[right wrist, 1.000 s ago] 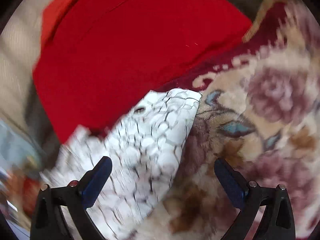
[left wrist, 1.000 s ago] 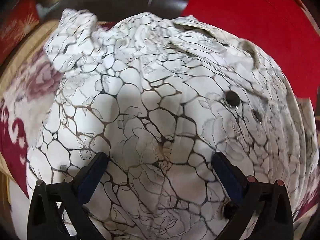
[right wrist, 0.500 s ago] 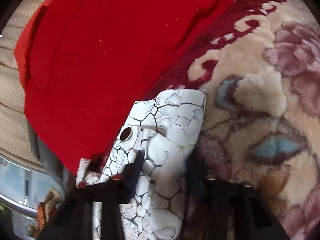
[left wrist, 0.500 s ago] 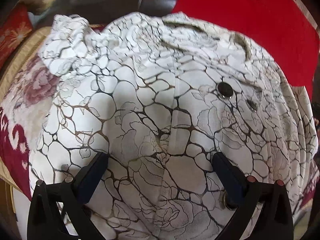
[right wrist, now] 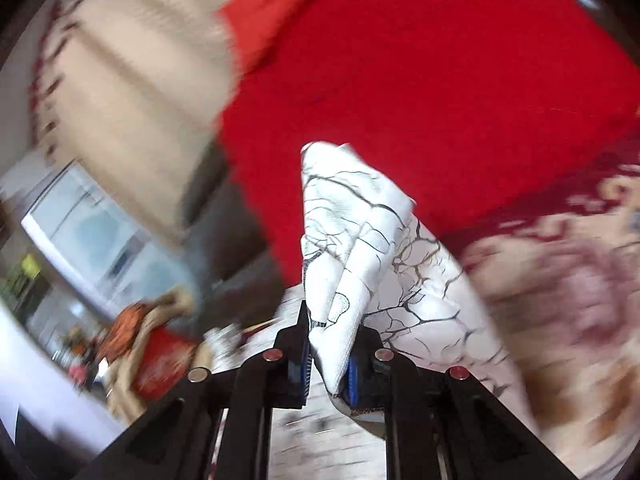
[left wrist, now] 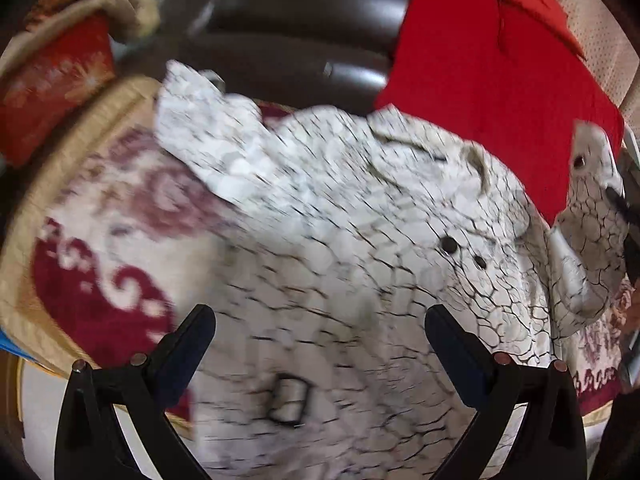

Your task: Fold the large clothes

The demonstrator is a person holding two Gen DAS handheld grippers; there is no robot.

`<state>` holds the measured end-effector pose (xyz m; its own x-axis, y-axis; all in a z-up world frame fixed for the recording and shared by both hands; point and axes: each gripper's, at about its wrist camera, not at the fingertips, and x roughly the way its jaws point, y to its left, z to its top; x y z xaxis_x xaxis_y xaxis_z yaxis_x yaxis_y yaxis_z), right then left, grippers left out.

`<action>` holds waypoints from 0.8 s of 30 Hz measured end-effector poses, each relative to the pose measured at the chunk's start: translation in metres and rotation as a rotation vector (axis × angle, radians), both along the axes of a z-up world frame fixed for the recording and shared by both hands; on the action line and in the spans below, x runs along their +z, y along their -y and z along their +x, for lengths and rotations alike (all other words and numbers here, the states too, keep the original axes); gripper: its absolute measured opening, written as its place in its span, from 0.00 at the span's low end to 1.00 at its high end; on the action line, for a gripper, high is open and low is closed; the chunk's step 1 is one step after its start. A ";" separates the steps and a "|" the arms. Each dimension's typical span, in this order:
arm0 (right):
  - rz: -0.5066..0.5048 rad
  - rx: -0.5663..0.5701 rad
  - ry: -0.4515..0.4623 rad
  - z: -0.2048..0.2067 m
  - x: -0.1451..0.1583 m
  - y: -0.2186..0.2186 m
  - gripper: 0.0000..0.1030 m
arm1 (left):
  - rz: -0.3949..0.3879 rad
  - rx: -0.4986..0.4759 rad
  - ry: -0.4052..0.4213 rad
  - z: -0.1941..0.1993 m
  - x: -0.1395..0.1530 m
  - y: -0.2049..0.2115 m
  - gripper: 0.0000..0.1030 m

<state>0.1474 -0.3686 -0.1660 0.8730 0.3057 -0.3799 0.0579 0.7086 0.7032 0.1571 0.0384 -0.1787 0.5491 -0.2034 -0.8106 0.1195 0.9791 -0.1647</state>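
Note:
A white shirt (left wrist: 340, 240) with a black crackle print lies crumpled on a floral blanket (left wrist: 104, 248). My left gripper (left wrist: 320, 348) is open above the shirt's near part, holding nothing. My right gripper (right wrist: 330, 356) is shut on a corner of the shirt (right wrist: 344, 232) and holds it lifted off the blanket. That lifted corner also shows in the left wrist view (left wrist: 592, 216) at the far right, with the right gripper's dark edge beside it.
A red garment (left wrist: 492, 80) lies behind the shirt and fills the top of the right wrist view (right wrist: 440, 80). A dark leather sofa (left wrist: 304, 40) stands at the back. A red floral cushion (left wrist: 52, 80) sits at the far left.
My right gripper closed on the shirt's corner and lifted it up off the blanket. My left gripper, still open, pulled back and up from the shirt.

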 end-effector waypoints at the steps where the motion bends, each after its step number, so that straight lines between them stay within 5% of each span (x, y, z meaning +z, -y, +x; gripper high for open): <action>1: 0.009 0.042 0.020 0.005 0.006 -0.023 0.14 | 0.006 0.007 0.014 -0.003 0.004 -0.007 1.00; 4: 0.043 0.179 0.060 0.025 0.016 -0.104 0.14 | 0.014 0.051 0.049 -0.006 0.018 -0.033 1.00; 7: 0.041 0.291 0.028 0.047 0.001 -0.183 0.27 | 0.006 0.091 0.053 -0.013 0.025 -0.061 1.00; 9: 0.065 0.352 -0.036 0.057 -0.011 -0.219 0.83 | 0.000 0.107 0.046 -0.012 0.024 -0.071 1.00; 10: 0.110 0.369 -0.054 0.060 -0.019 -0.234 0.87 | -0.001 0.114 0.045 -0.013 0.024 -0.077 1.00; 14: 0.090 0.388 -0.064 0.048 -0.033 -0.249 0.87 | -0.027 0.134 0.042 -0.015 0.022 -0.093 1.00; 17: -0.016 0.278 -0.091 0.028 -0.035 -0.209 0.86 | -0.075 0.141 0.033 -0.011 0.017 -0.097 1.00; 21: -0.126 0.169 -0.178 0.011 -0.041 -0.163 0.66 | -0.161 0.078 0.032 -0.005 0.010 -0.084 1.00; 24: -0.160 0.104 -0.267 0.003 -0.062 -0.136 0.54 | -0.142 0.098 0.033 0.011 0.005 -0.086 1.00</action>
<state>0.1502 -0.2321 -0.2281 0.7030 0.3062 -0.6419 0.1469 0.8206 0.5523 0.1679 0.1245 -0.1736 0.5982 -0.2584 -0.7586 0.0320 0.9535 -0.2995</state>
